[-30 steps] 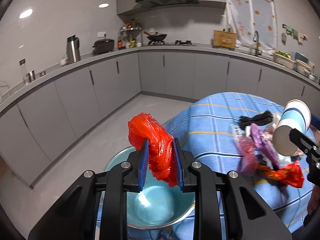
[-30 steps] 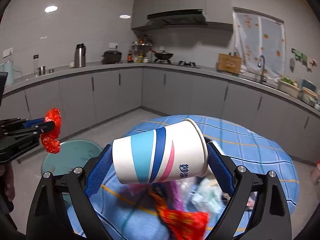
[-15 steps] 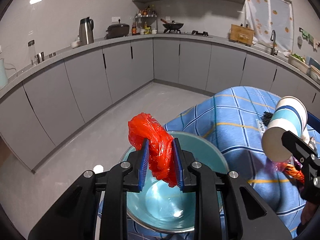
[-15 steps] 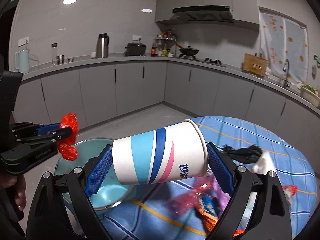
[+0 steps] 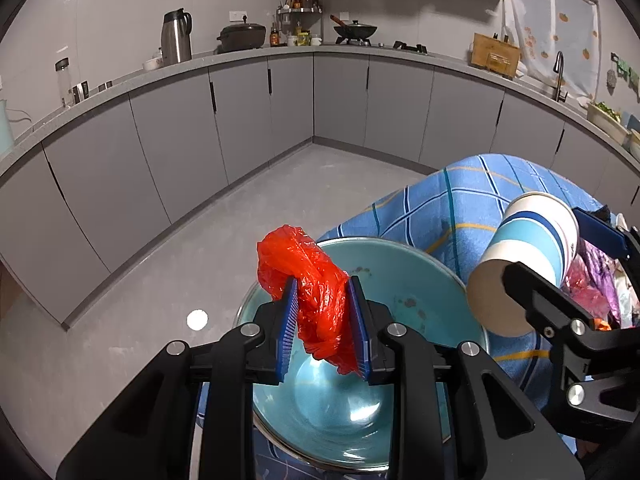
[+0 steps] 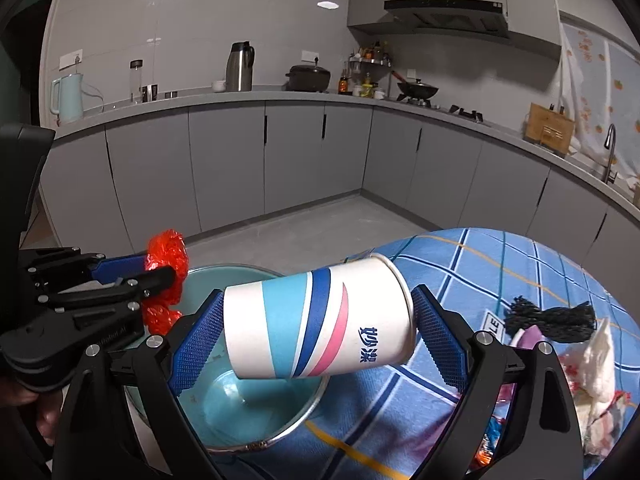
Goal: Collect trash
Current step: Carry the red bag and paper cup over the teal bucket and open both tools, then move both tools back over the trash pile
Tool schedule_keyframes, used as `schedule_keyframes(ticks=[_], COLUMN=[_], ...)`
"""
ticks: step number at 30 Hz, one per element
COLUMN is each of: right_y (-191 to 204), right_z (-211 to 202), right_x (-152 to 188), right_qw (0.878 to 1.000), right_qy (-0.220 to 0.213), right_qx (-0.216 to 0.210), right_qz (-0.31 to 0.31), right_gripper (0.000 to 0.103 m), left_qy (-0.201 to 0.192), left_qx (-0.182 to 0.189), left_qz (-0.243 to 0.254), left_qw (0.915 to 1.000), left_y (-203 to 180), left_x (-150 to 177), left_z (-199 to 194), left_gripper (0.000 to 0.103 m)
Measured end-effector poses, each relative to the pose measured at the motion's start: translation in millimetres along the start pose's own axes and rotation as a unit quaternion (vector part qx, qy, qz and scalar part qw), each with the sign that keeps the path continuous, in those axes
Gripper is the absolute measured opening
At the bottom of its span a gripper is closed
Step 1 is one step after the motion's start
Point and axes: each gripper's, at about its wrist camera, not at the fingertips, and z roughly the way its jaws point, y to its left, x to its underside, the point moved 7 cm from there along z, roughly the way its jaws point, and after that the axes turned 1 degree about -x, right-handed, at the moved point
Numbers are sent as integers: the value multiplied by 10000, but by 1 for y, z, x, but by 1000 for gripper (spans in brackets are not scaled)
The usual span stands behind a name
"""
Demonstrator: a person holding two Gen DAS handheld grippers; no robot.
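My left gripper is shut on a crumpled red plastic bag and holds it above a teal bowl at the table's near edge. My right gripper is shut on a paper cup with blue and pink stripes, held sideways over the same bowl. The cup also shows at the right of the left wrist view. The red bag and left gripper show at the left of the right wrist view.
The round table has a blue checked cloth. More trash lies on it to the right: a black tangle, white tissue and coloured wrappers. Grey kitchen cabinets ring the open floor.
Both grippers have moved left, away from the trash pile, carrying the red bag and the cup over the teal bowl. The bowl now sits closer beneath them.
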Motion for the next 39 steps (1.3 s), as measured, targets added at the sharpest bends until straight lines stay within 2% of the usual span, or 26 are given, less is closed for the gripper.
schedule_keyframes(ticks=[2, 4, 6, 7, 17, 20, 26, 29, 32, 39], right_y=[1, 1, 0, -1, -10, -15, -21, -23, -28, -53], right_z=[4, 8, 9, 10, 3, -3, -12, -19, -29, -70], right_x=[1, 5, 6, 6, 2, 3, 8, 11, 12, 24], right_qw=[10000, 10000, 10000, 9999, 9998, 9996, 9993, 9991, 9988, 9963], right_qy=[19, 63, 59, 71, -41, -53, -43, -54, -99, -187], right_qx=[-8, -48, -54, -62, -6, 41, 193, 265, 334, 695], right_qz=[-6, 15, 38, 48, 198, 280, 310, 327, 356, 466], right_gripper=[90, 91, 91, 91, 93, 93, 93, 93, 93, 93], left_qy=[48, 94, 97, 82, 37, -24, -136, -188, -258, -318], left_qx=[14, 40, 6, 5, -110, -220, -307, -281, -244, -100], left_qz=[8, 10, 5, -6, -46, -77, -130, -115, -59, 110], left_qw=[10000, 9999, 10000, 10000, 9999, 9997, 9994, 9994, 9994, 9994], left_y=[-1, -2, -1, 0, 6, 11, 14, 12, 6, -17], left_x=[1, 3, 4, 4, 1, -1, -5, -6, -7, 0], left_z=[4, 6, 7, 7, 4, 2, -6, -13, -22, -38], left_gripper=[27, 32, 45, 49, 56, 68, 76, 77, 83, 88])
